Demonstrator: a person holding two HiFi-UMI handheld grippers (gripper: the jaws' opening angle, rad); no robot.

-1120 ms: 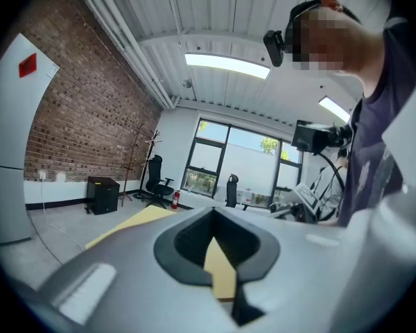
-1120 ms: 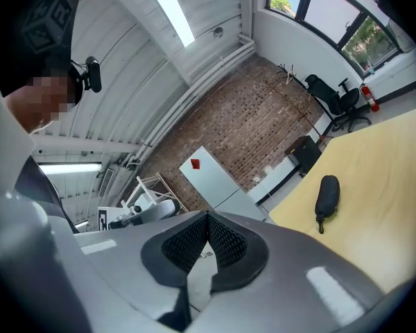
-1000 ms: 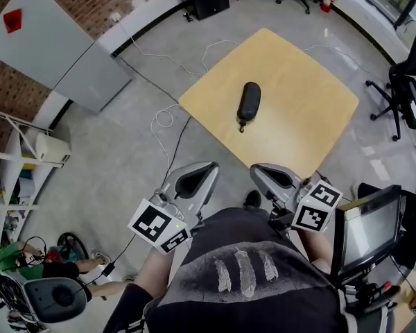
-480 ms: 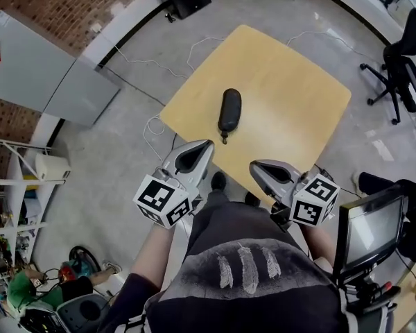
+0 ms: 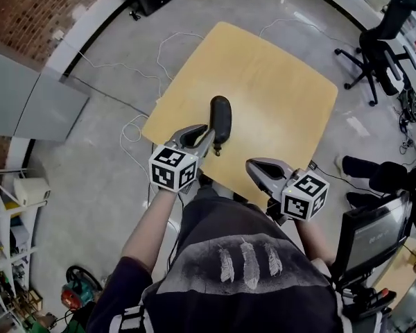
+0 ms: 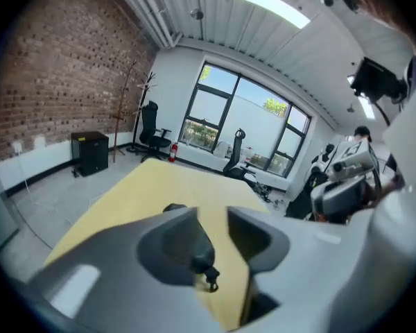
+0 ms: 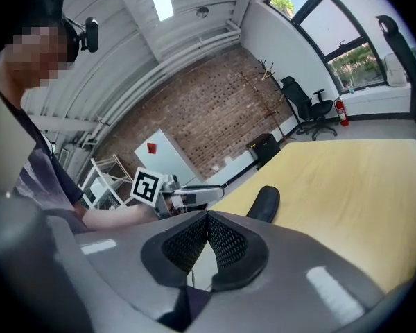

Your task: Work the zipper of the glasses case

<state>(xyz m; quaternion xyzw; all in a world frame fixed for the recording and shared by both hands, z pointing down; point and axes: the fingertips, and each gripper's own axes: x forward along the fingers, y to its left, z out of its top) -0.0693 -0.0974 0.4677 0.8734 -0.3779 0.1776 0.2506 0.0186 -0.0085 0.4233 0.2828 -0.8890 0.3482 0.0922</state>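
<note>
L claw [image 5: 207, 133]: jaws a little apart and they've just been opening. Nothing is pinched. In the head view its tips sit just left of the near end of the glasses case [image 5: 220, 116]; can't tell if they touch.

The case is dark and oblong, lying flat on the wooden table [image 5: 284, 89] toward the near-left edge. Its long axis runs near-to-far, i.e. roughly in line w/ the way the L claw points. The zip pull [image 5: 217, 151] dangles off the near end, the end closest to the person. In the left gripper view the pull [image 6: 210, 277] and the rounded case end show in the gap btw the jaws, a bit ahead of the tips and low.

R claw [image 5: 253, 164]: jaws clenched together, holding nothing. It hangs over the near table edge, well apart from the case, which lies to its far-left. The right gripper view shows the case [image 7: 265, 203] beyond its tips, w/ the L claw further left.

So the L claw is clearly the nearer one, and the pull end already faces it. Prob. next step is a short nudge fwd and slightly right to bring the jaws round the pull or the case end. The zip track follows the long axis, so any drag should run along that line, not across it. The R claw would have to spread and come in from the right before it can steady the body.
</note>
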